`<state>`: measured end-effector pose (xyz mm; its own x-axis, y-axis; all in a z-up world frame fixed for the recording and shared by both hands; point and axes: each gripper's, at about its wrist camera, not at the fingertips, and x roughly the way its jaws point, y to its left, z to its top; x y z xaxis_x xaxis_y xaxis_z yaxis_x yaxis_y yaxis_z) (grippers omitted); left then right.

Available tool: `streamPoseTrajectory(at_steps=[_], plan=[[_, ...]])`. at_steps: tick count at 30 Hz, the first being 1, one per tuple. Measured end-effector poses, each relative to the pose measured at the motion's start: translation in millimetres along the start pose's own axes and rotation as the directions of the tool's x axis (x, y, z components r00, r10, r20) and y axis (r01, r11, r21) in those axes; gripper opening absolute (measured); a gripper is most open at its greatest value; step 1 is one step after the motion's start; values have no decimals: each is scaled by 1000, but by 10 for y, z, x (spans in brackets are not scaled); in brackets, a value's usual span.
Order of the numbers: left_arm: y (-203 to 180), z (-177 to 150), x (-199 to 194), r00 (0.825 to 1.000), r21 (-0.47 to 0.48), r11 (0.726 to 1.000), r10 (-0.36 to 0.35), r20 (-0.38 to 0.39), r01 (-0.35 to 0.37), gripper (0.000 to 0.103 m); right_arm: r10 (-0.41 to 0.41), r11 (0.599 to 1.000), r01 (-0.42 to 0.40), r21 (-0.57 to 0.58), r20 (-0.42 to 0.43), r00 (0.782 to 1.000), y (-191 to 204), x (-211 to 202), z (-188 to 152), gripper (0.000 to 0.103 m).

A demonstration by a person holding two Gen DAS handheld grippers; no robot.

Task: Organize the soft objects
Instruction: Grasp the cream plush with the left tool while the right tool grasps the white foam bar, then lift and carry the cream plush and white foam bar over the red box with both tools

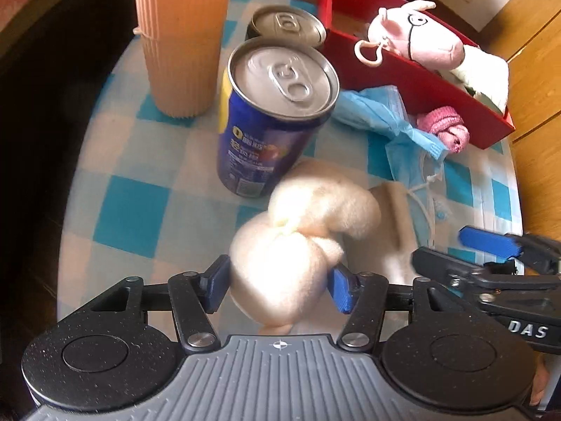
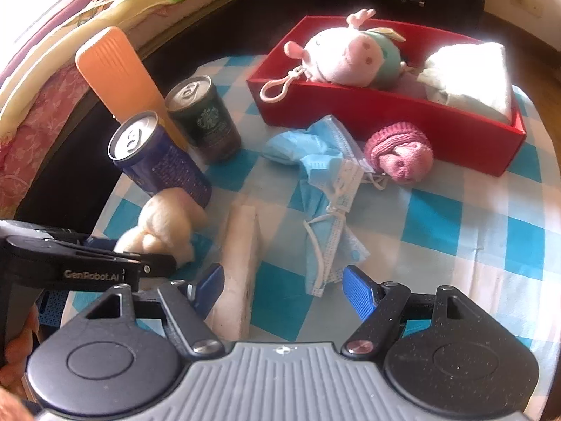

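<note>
My left gripper (image 1: 278, 284) is shut on a cream fluffy plush (image 1: 298, 245), its blue pads pressing both sides of it just above the checkered cloth. The plush also shows in the right wrist view (image 2: 164, 224). My right gripper (image 2: 284, 289) is open and empty, with a beige folded cloth (image 2: 238, 280) beside its left finger and a crumpled blue face mask (image 2: 326, 189) ahead. A pink knitted sock ball (image 2: 398, 154) lies against the red box (image 2: 385, 112). The box holds a pink pig plush (image 2: 347, 56) and a white folded towel (image 2: 470, 77).
A blue can (image 1: 270, 122) stands just beyond the plush, with a dark Starbucks can (image 2: 203, 119) and an orange ribbed cup stack (image 1: 182, 35) behind it. The round table's blue-checked cloth (image 2: 455, 231) drops off at the left edge. A bed lies at the far left.
</note>
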<state>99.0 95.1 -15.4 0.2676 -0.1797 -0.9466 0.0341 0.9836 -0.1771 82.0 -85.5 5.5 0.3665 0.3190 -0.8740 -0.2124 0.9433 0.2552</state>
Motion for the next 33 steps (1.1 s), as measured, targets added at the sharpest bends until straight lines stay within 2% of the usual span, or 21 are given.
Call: streamPoseTrajectory(at_steps=[3,5,7,12,15,21,22,23,27,28,33], plan=[[-30,-1,-56,1000,16,1000,12,18,-12,58,69,996,-67,59,-36,997,2,83,17,53],[-41,-3,-31,1000,24,999,26,14,-26,58,86,994,-83,75,-40,995,43,122,23,53],[-11,-11,11,999,25,998,53,-2,-53,58,71,996,-69,51,-38,997,112,141,29,53],[82,-21,-50,999,10,999,45,10,-45,59,75,997,-75,-6,-53,996,231,156,32,53],[86,-43,-60,997,29,997,70,12,-71,59,60,998,-60,-4,-70,996,238,215,29,53],[83,-73,-55,994,51,993,109,14,-110,59,-4,998,-2,-68,-88,996,347,341,27,53],[85,-77,-59,994,50,993,105,13,-105,59,-6,997,0,-73,-90,996,349,348,19,47],[86,-80,-64,995,51,993,103,14,-104,59,2,997,-9,-75,-94,996,350,361,10,35],[57,-96,-63,994,66,992,111,13,-111,59,48,996,-58,-62,-149,988,348,483,-66,11],[36,-105,-61,993,75,990,115,13,-115,59,54,996,-65,-62,-158,986,349,504,-94,0],[-72,-136,-45,993,113,987,116,10,-116,60,72,994,-81,-71,-131,989,312,444,-137,0]])
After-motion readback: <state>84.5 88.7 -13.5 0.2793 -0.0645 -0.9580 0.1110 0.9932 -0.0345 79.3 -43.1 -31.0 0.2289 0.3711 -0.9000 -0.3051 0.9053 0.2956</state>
